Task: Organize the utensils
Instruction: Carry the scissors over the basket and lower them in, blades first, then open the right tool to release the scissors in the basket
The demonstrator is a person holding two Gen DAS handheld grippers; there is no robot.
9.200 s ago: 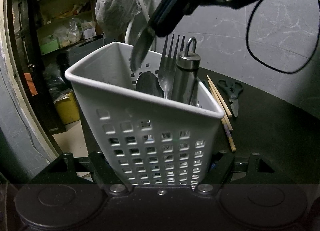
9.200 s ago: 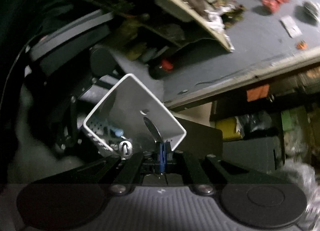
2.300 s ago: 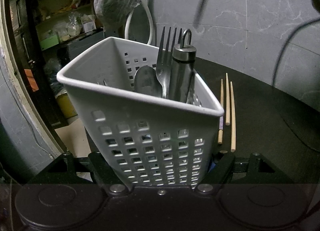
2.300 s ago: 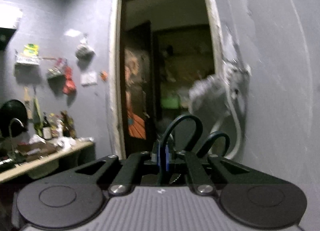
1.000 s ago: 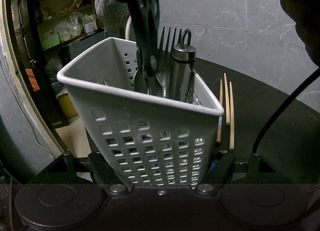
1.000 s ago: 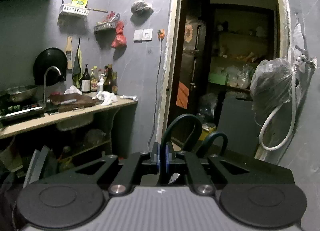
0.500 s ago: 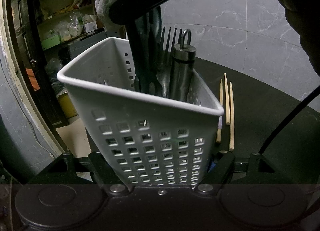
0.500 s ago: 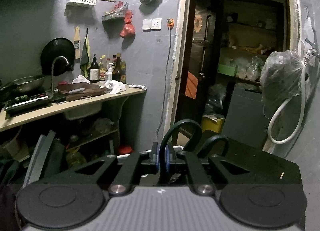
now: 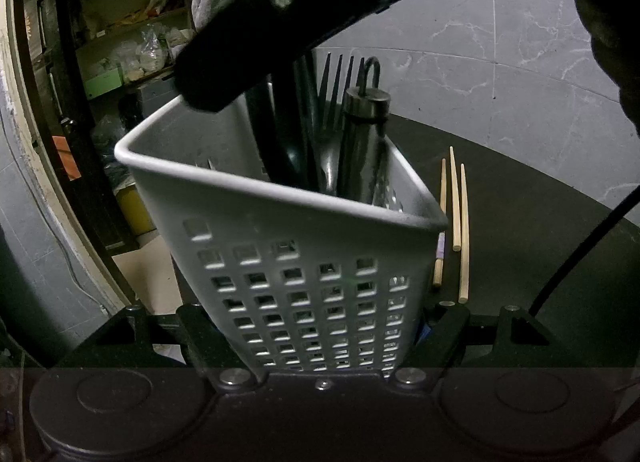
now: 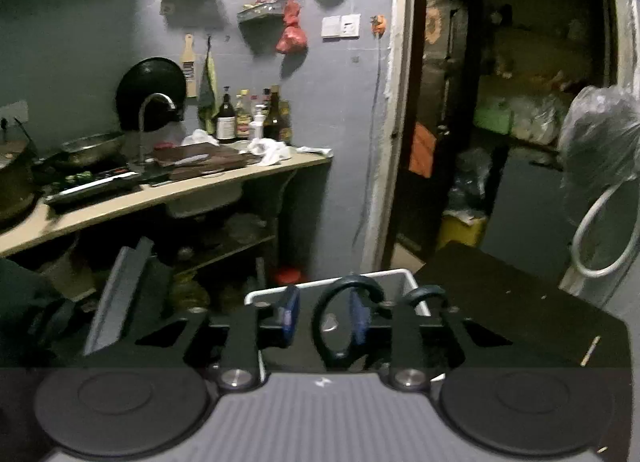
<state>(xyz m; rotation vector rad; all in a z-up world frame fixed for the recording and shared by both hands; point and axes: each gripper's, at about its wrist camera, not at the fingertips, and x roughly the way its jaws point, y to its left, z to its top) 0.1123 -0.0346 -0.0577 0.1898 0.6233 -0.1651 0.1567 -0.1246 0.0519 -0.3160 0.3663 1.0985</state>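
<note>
My left gripper (image 9: pixel 320 326) is shut on a white perforated utensil basket (image 9: pixel 304 246) on the dark table. The basket holds a fork (image 9: pixel 340 74), a steel cylinder with a hook (image 9: pixel 366 142) and dark scissors (image 9: pixel 292 130) standing blades down. My right gripper (image 10: pixel 324 320) hangs right over the basket with its jaws open; the scissors' handle loops (image 10: pixel 344 318) stand between its blue pads (image 10: pixel 290 312), untouched. The basket rim (image 10: pixel 324 282) shows just beyond them. Three wooden chopsticks (image 9: pixel 454 218) lie on the table right of the basket.
The dark round table (image 9: pixel 540 230) ends at a grey marble wall (image 9: pixel 480 62). A doorway with shelves (image 9: pixel 120 42) is at the left. A kitchen counter with bottles (image 10: pixel 180 178) shows in the right wrist view. A black cable (image 9: pixel 580 246) hangs at the right.
My right gripper lowered the scissors into the basket and opened its jaws, letting them go. The left gripper and basket have stayed still.
</note>
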